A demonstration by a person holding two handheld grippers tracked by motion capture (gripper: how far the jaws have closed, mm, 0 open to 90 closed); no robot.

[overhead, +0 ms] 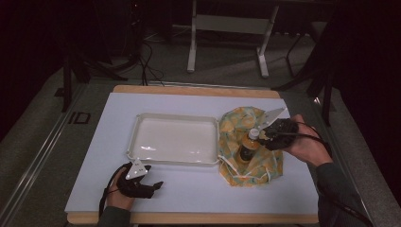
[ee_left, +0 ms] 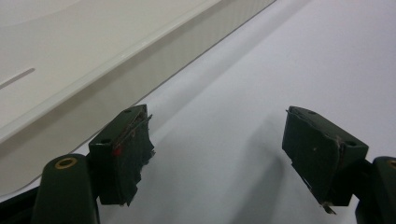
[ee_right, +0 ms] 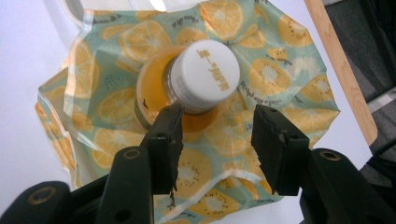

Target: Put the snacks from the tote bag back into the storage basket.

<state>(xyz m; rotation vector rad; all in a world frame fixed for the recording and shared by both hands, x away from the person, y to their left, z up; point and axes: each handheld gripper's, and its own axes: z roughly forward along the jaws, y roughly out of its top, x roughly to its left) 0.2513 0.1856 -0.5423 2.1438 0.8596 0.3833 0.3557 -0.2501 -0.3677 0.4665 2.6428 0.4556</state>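
Just beside the bottle (ee_right: 196, 88), right claw (ee_right: 217, 140) agape.

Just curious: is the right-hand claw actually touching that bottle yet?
Cannot tell. In the right gripper view the right gripper stands open just below the bottle, one finger overlapping it.

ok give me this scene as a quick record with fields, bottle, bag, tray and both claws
bottle: orange-filled bottle with white screw cap, upright on the bag
bag: fruit-print plastic bag with orange slices, crumpled on the white table cover, right of the tray
tray: shallow white plastic tray, nothing in it
right claw: open, jaws just short of the bottle cap, not closed on it
left claw: open, holds nothing, low over the table cover beside the tray's near edge
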